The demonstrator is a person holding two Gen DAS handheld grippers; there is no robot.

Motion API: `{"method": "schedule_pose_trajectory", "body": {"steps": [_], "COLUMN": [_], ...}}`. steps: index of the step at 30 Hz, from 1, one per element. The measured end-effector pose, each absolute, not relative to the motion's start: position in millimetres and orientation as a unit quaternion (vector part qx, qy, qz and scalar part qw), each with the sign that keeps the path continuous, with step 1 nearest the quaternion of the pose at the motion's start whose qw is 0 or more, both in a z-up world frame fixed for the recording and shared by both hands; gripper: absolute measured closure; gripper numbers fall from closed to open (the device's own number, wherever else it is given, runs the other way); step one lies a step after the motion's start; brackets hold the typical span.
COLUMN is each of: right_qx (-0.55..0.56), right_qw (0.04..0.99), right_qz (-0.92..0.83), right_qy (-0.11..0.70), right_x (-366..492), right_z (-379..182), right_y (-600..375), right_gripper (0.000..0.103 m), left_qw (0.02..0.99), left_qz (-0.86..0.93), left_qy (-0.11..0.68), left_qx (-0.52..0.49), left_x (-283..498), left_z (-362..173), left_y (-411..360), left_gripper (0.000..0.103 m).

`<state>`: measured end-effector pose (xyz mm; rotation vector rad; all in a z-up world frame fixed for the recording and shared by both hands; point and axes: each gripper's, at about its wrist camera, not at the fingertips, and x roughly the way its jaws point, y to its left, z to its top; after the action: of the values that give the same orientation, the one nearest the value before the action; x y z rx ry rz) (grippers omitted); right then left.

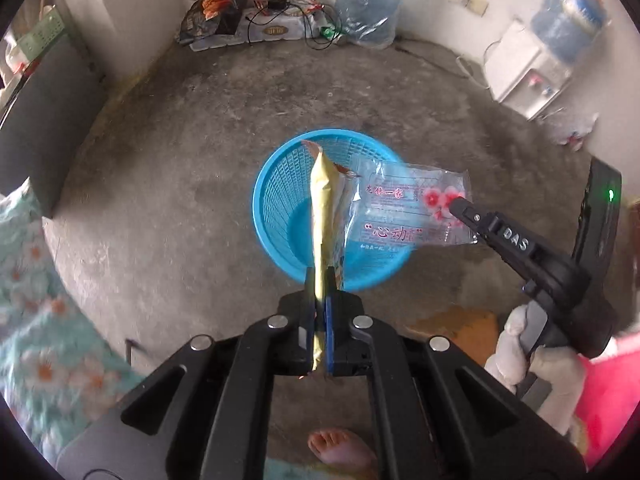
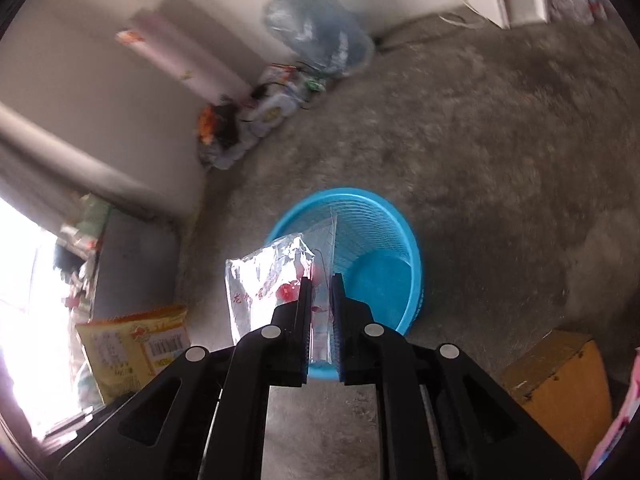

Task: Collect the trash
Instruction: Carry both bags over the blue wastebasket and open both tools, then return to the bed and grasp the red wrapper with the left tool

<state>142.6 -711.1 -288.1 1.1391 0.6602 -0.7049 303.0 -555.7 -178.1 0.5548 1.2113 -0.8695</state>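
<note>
A blue mesh basket (image 1: 264, 200) stands on the concrete floor, and both grippers hang above it. My left gripper (image 1: 320, 270) is shut on a long yellow wrapper (image 1: 322, 208), seen edge-on over the basket's mouth. My right gripper (image 1: 456, 204) comes in from the right, held by a white-gloved hand (image 1: 532, 360). It grips a clear plastic bag (image 1: 404, 208) with red print by one corner. In the right wrist view the bag (image 2: 264, 280) passes between the narrowly parted fingers of the right gripper (image 2: 321, 278), above the basket (image 2: 412, 248). A yellow packet with a barcode (image 2: 136, 344) shows at the lower left.
A large water jug (image 1: 368, 4), packets and cables (image 1: 248, 16) line the far wall. A white water dispenser (image 1: 524, 72) stands at the right. A cardboard box (image 2: 560, 372) sits near the basket. A bare foot (image 1: 340, 448) and floral fabric (image 1: 32, 280) are close by.
</note>
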Motion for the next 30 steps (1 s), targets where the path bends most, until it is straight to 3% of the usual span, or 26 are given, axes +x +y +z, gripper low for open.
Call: {"method": "schedule_pose_trajectory", "body": {"steps": [1, 2, 4, 10, 15, 23, 28, 30], "right_qx": [0.524, 0.525, 0.523, 0.525, 0.547, 0.467, 0.346, 0.321], "right_qw": [0.726, 0.721, 0.718, 0.724, 0.733, 0.809, 0.874, 0.897], "right_qz": [-0.321, -0.325, -0.329, -0.326, -0.302, -0.287, -0.276, -0.236], "right_qy": [0.309, 0.314, 0.322, 0.306, 0.27, 0.212, 0.199, 0.194], "right_x": [149, 156, 161, 139, 106, 48, 33, 31], "right_z": [-299, -309, -320, -323, -293, -173, -96, -69], "right_y": [-717, -723, -726, -717, -689, -594, -523, -495], "right_gripper": [0.089, 0.088, 0.06, 0.057, 0.057, 0.047, 0.028, 0.025], "left_qw": [0.7, 0.702, 0.714, 0.732, 0.735, 0.749, 0.77, 0.773], "left_qz": [-0.388, -0.383, -0.365, -0.363, -0.397, -0.508, -0.53, -0.541], "left_qy": [0.543, 0.541, 0.536, 0.541, 0.51, 0.38, 0.325, 0.317], "left_qx": [0.254, 0.26, 0.264, 0.2, 0.208, 0.189, 0.139, 0.096], "left_x": [303, 305, 309, 318, 300, 224, 194, 186], "left_z": [-189, -197, -211, -203, -158, 1, 83, 108], "left_y": [-559, -562, -564, -547, -538, -450, -350, -296], "left_gripper": [0.093, 0.079, 0.056, 0.052, 0.046, 0.038, 0.038, 0.038]}}
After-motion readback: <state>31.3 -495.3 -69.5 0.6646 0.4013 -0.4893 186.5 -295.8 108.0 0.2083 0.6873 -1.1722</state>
